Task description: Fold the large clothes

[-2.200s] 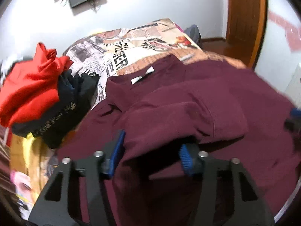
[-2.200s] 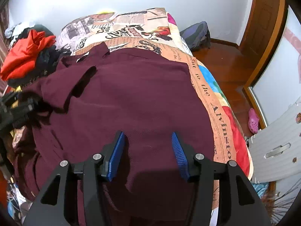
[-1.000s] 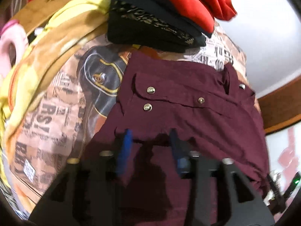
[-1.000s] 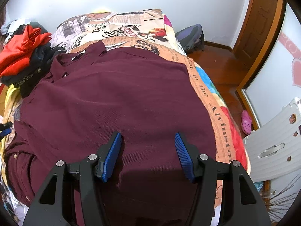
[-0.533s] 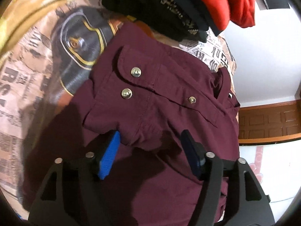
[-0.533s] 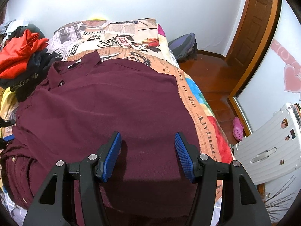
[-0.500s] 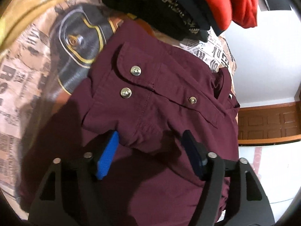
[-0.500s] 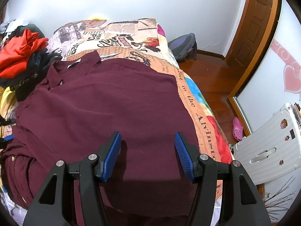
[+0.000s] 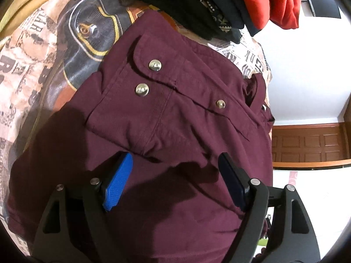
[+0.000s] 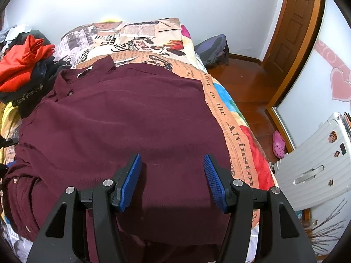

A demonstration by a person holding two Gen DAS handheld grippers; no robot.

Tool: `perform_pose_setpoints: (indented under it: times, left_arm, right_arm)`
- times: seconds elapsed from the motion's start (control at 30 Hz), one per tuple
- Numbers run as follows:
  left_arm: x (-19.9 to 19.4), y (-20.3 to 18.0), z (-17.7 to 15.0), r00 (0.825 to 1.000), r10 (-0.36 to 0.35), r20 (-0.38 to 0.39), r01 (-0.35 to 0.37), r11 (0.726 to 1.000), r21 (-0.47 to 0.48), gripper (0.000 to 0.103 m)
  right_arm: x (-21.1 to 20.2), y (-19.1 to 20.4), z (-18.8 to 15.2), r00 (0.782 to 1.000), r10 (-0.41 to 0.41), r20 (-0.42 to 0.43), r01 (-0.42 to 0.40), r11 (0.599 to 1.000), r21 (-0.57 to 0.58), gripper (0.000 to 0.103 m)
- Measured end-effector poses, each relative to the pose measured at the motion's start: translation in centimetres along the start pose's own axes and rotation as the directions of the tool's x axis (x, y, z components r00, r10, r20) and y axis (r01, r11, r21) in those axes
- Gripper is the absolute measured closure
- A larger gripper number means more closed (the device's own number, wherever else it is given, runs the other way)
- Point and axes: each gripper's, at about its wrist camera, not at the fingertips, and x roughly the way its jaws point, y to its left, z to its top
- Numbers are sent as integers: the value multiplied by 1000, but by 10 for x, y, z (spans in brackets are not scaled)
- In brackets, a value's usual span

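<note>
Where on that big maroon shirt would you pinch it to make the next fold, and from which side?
Probably the cuffed sleeve end of the maroon shirt, coming in from the bed's left edge with the open left gripper. The sleeve lies folded flat across the body, and its snap-buttoned edge is a thick, free hem the fingers can slide under.

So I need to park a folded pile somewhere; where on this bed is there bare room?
The printed bedspread lies bare beyond the shirt collar, up to the wall, and in a narrow strip along the bed's right edge. The maroon shirt covers the middle. The left side is crowded by the red and black clothes heap.
</note>
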Motion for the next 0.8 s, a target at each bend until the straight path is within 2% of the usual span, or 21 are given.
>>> perform_pose_setpoints:
  times: [0.07,0.13,0.17,0.2,0.23,0.3,0.37,0.43,0.5,0.6,0.7,0.8]
  left_arm:
    - [4,-5,6,999,31,14,-31,999,20,24]
    - [9,-12,10,995,84,44,-86,995,53,32]
    - [11,-17,12,989,134,65,-139,987,79,43]
    - [11,-20,12,985,153,80,-161,982,98,51]
    - [11,-24,12,982,165,94,-176,977,121,54]
    - [7,-37,10,974,181,135,-203,964,174,75]
    - [-2,-54,3,961,201,192,-245,938,246,87]
    - [-18,-76,-6,936,213,279,-299,899,319,92]
    - [-37,-96,-15,921,184,343,-314,873,374,101]
    - [-69,-121,-26,894,133,427,-330,840,430,101]
    - [-94,-134,-36,873,92,478,-338,822,458,101]
    - [-96,-131,-40,870,109,481,-360,807,468,101]
  right_arm:
    - [-2,0,0,1000,2,5,-2,1000,2,48]
    - [-4,-1,-1,1000,5,8,-5,1000,7,48]
    - [-4,-3,-1,1000,8,9,-8,1000,10,48]
    - [-5,-5,-1,1000,12,9,-12,1000,13,48]
    - [-6,-6,0,1000,13,10,-13,1000,14,48]
    - [-7,-9,1,1000,16,10,-16,1000,16,48]
    - [-8,-12,4,1000,24,10,-24,1000,18,48]
    - [-10,-14,7,999,36,13,-36,999,24,48]
    - [-13,-16,11,998,54,18,-55,998,29,48]
    - [-17,-16,16,996,86,34,-88,996,33,48]
    - [-17,-13,18,992,118,38,-119,992,34,48]
    - [-11,-6,16,989,144,19,-144,989,26,48]
